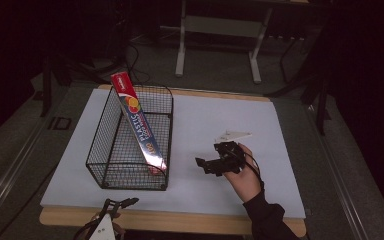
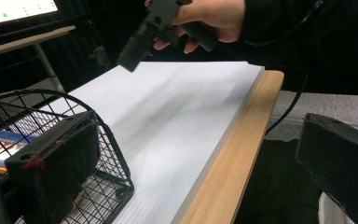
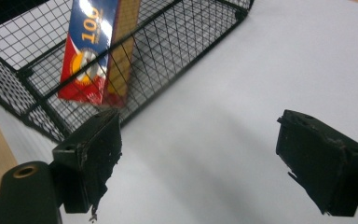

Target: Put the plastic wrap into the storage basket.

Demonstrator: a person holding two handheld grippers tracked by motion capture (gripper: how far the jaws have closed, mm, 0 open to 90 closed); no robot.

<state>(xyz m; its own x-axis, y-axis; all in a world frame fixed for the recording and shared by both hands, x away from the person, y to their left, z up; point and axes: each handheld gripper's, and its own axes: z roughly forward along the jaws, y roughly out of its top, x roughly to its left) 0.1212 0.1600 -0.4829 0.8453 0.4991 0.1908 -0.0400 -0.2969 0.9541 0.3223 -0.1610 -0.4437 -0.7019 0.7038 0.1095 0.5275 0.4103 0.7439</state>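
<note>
A black wire basket (image 1: 111, 150) stands on the left half of a white board (image 1: 220, 115). A long red and blue plastic-wrap box (image 1: 139, 122) leans inside it, top end sticking out over the far rim. My right gripper (image 1: 207, 166), held in a hand, hovers over the board just right of the basket, jaws open and empty. In the right gripper view the right gripper (image 3: 205, 158) points at bare board, with the box (image 3: 98, 46) and basket (image 3: 191, 46) behind its left jaw. My left gripper (image 1: 121, 202) rests at the table's near edge, open (image 2: 196, 172) and empty, beside the basket (image 2: 112, 158).
The board lies on a wooden table whose bare strip (image 1: 180, 222) runs along the near edge. A metal stand (image 1: 182, 45) and cables sit on the floor beyond the table. A lit screen (image 2: 18, 9) glows far off in the left gripper view.
</note>
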